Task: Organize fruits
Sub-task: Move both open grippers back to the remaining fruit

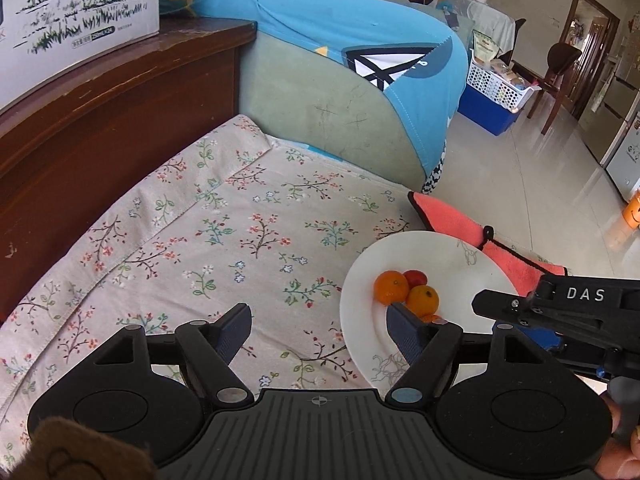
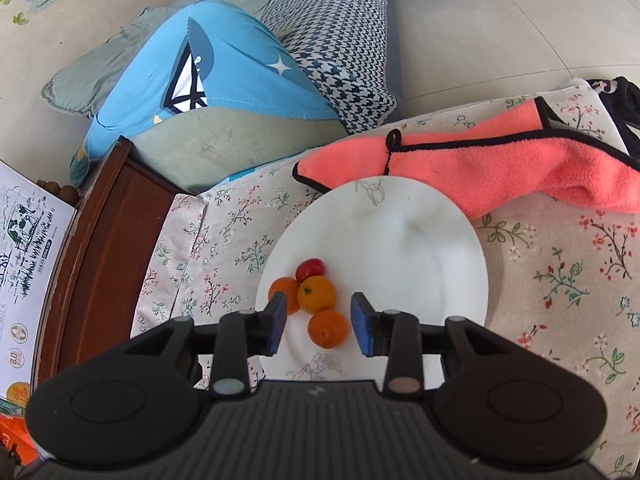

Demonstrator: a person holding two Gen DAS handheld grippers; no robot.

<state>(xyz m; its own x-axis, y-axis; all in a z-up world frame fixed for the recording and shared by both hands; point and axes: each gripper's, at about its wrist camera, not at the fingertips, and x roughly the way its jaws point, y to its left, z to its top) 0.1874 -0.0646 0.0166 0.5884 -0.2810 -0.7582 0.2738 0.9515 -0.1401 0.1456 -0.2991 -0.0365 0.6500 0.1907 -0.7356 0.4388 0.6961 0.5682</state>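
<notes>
Three oranges (image 2: 316,294) and a small red fruit (image 2: 310,267) sit bunched together on the left part of the white plate (image 2: 420,240), which rests on the flowered cloth (image 2: 560,280) beside a pink towel (image 2: 500,160). My right tool (image 2: 318,322) hangs just over the nearest orange (image 2: 327,328), fingers spread and empty. To do this well I'd judge I should lower straight down and close gently, without nudging its neighbours. My left tool (image 1: 318,330) is wide open, holding nothing, level over the cloth at the plate's edge.

fruits (image 2: 316,304) on plate (image 2: 420,240) (clustered, touching) | towel (image 2: 500,168) behind plate | plate on tablecloth (image 1: 200,240)
</notes>
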